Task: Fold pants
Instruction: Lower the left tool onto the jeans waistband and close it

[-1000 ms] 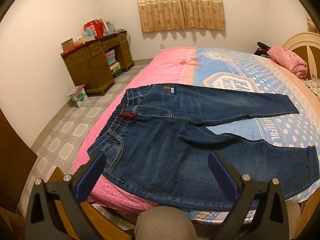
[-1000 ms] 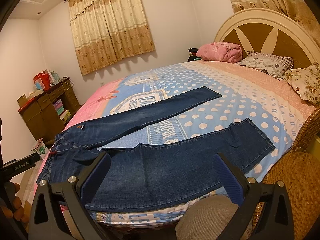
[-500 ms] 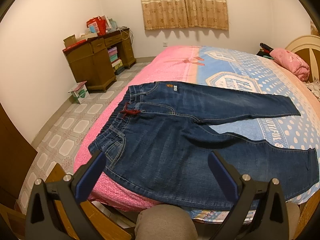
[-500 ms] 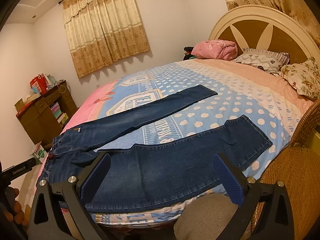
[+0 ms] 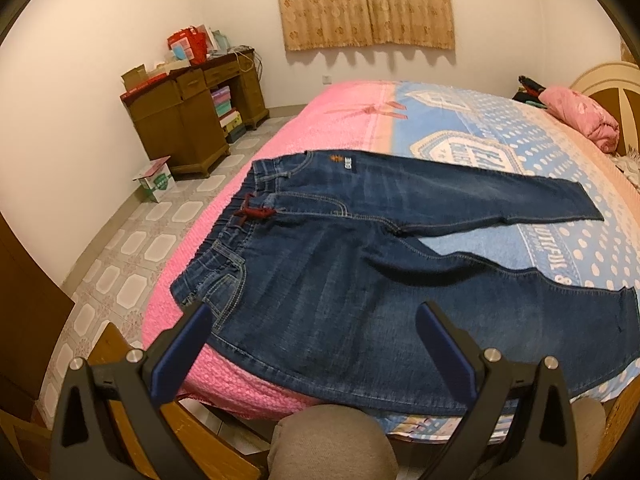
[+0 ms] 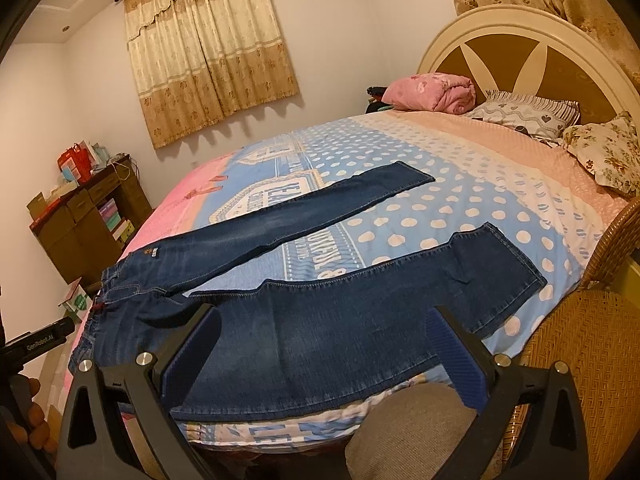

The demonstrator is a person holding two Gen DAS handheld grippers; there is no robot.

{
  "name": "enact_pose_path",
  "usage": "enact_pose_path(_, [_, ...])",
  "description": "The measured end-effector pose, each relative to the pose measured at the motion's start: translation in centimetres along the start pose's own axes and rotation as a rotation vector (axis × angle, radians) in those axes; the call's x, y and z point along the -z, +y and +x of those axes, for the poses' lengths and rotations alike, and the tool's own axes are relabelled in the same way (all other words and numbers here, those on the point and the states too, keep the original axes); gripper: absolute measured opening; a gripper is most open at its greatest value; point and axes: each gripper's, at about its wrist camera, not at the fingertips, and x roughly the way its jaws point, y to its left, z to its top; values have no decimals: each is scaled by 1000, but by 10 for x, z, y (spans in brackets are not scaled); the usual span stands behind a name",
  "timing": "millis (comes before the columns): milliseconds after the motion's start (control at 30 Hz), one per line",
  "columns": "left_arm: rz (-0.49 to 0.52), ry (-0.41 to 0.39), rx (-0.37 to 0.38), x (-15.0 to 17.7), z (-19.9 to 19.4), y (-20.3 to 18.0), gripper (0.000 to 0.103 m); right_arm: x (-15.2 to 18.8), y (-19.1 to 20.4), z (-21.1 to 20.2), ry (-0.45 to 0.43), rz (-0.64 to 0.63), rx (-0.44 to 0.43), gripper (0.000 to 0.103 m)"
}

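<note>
Dark blue jeans (image 5: 332, 264) lie flat on the bed, legs spread apart in a V, waistband with a red drawstring (image 5: 256, 213) toward the pink side. My left gripper (image 5: 314, 322) hangs open above the near hip and thigh, holding nothing. In the right wrist view the same jeans (image 6: 320, 320) stretch across the bed; the near leg's hem (image 6: 500, 256) points at the wicker edge, the far leg (image 6: 320, 208) runs toward the headboard. My right gripper (image 6: 322, 330) is open over the near leg, with nothing between its blue pads.
The bed (image 5: 460, 120) has a pink and blue dotted cover. A wooden desk (image 5: 188, 112) and a small box (image 5: 156, 178) stand on the tiled floor at left. Pillows (image 6: 532, 114) and a pink bundle (image 6: 432, 92) lie by the headboard (image 6: 520, 52). A wicker chair (image 6: 580, 360) stands at right.
Both grippers have drifted slightly nearer the bed and the views have tilted a little; the jeans have not moved and both grippers stay open.
</note>
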Motion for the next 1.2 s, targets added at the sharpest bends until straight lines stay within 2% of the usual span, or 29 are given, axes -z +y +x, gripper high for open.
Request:
enact_pose_path(200, [-39,110,12,8,38,11,103,6,-4,20,49,-4,4,102])
enact_pose_path(333, [-74,139,5,-8,61,23,103,9,-4,38,90,-12,3,102])
enact_pose_path(467, [-97,111,-6,-46,80,32,103,9,1,58,115,-35,-4,102])
enact_pose_path(600, [-118,93,1,-97,114,32,103,6,9,82,138,-55,-7,102])
enact_pose_path(700, [-151,109,27,-131,146,35,103,4,14,99,153,-72,-6,102])
enact_pose_path(767, [-204,130,74,-152,173,39,103,3,17,110,162,-84,-14,102])
enact_pose_path(867, [-278,182,95,-176,212,38,103,2,21,128,176,-109,-23,102])
enact_pose_path(967, [-357,253,43,-195,250,27,101,2,24,148,201,-123,-31,102])
enact_pose_path(1100, [-428,301,-124,-219,289,10,100,6,27,170,228,-140,-34,102])
enact_pose_path(1200, [-505,294,-239,-239,313,-2,100,11,26,184,249,-148,-33,102])
